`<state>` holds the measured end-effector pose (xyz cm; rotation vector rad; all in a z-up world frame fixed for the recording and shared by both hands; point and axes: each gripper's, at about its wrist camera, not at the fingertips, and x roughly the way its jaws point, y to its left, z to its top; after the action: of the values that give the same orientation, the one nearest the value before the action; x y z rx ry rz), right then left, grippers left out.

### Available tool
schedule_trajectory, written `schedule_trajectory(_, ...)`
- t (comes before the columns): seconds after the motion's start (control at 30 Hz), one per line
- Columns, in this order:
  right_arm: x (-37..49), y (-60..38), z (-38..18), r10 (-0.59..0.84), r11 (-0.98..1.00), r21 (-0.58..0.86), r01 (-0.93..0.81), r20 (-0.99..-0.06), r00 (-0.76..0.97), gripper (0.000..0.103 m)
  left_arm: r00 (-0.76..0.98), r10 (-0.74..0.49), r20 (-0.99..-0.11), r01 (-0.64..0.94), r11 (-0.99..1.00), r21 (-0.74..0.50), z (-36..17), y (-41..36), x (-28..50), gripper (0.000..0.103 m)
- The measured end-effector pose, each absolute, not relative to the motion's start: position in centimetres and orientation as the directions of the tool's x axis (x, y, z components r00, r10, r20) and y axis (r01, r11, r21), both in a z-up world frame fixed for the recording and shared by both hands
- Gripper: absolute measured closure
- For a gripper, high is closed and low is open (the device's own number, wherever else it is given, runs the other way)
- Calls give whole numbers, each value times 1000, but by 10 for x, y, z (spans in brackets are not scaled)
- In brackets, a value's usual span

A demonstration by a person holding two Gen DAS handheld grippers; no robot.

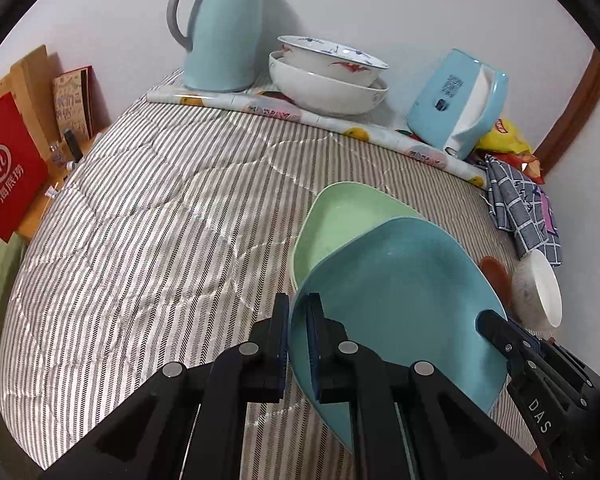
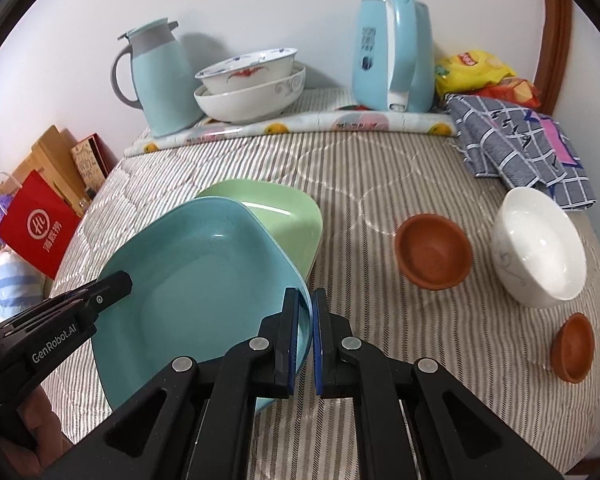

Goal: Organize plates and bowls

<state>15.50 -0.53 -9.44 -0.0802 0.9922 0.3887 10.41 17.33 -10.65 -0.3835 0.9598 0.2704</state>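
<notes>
A blue square plate (image 1: 396,292) (image 2: 203,280) is held tilted, its far edge over a green square plate (image 1: 340,220) (image 2: 283,212) that lies on the striped cloth. My left gripper (image 1: 297,336) is shut on the blue plate's left rim. My right gripper (image 2: 306,336) is shut on its right rim. Each gripper shows in the other's view: the right one (image 1: 512,344), the left one (image 2: 99,296). A white bowl (image 2: 540,244) (image 1: 538,288), a brown bowl (image 2: 434,252) and a second small brown bowl (image 2: 574,348) stand to the right.
At the back stand a blue jug (image 2: 159,80), two stacked white bowls (image 2: 247,88) on a rolled floral sheet, and a blue kettle (image 2: 392,52). A checked cloth (image 2: 520,140) and snack bags lie at the back right. A red bag (image 2: 35,228) stands beyond the left edge.
</notes>
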Motion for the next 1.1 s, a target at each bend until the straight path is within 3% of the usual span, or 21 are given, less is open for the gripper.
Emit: schedule_trajectory(1.1, 220, 24, -121, 240, 907, 44, -419, -872, 428, 95, 501, 42, -864, -426, 882, -204, -136, 193, 159, 94)
